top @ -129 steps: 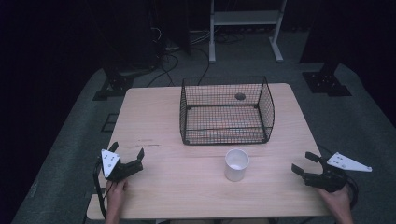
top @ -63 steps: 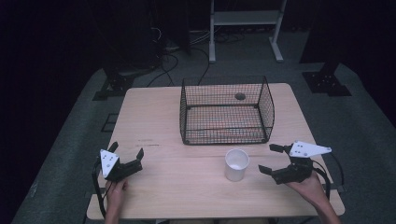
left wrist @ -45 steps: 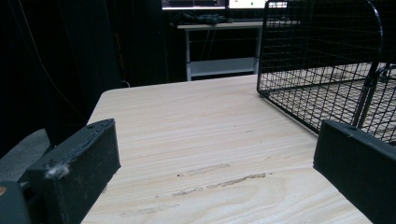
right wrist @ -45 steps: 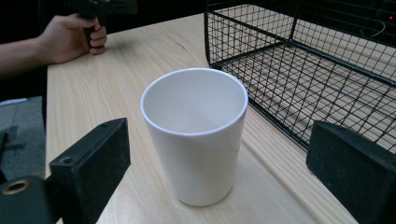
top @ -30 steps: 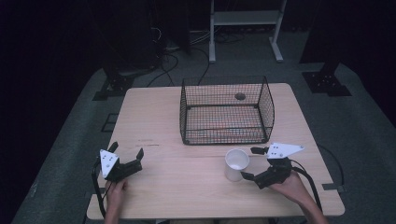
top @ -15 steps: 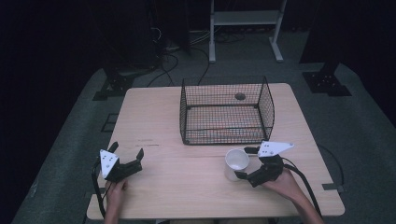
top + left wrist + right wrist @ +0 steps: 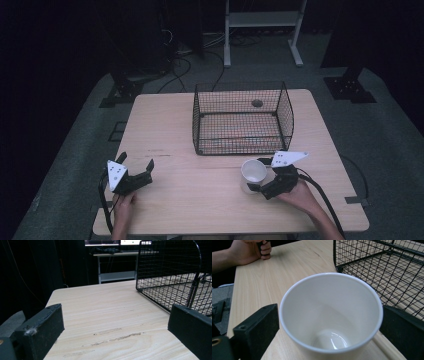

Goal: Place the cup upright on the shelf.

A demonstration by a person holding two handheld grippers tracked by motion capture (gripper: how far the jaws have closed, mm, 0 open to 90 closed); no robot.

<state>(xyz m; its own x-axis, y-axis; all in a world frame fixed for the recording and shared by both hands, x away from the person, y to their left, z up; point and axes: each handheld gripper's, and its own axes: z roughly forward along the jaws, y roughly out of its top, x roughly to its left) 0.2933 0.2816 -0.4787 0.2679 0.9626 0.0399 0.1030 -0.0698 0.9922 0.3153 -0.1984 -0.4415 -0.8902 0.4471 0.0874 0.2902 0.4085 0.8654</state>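
While your right tongs point(image 7: 260, 175) stand wide open around the white mug point(image 7: 253, 172), left tongs point(image 7: 135, 167) open and empty, grip its glossy, rigid, breakable wall mid-height.

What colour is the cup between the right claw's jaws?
White, inside and out; the cup shows best in the right gripper view.

The high view looks forward and down over the whole surface point(image 7: 200, 145). The left gripper view sits low, facing the basket point(image 7: 175, 272) at two o'clock. The right gripper view, close on the cup point(image 7: 330, 312), shares that basket.
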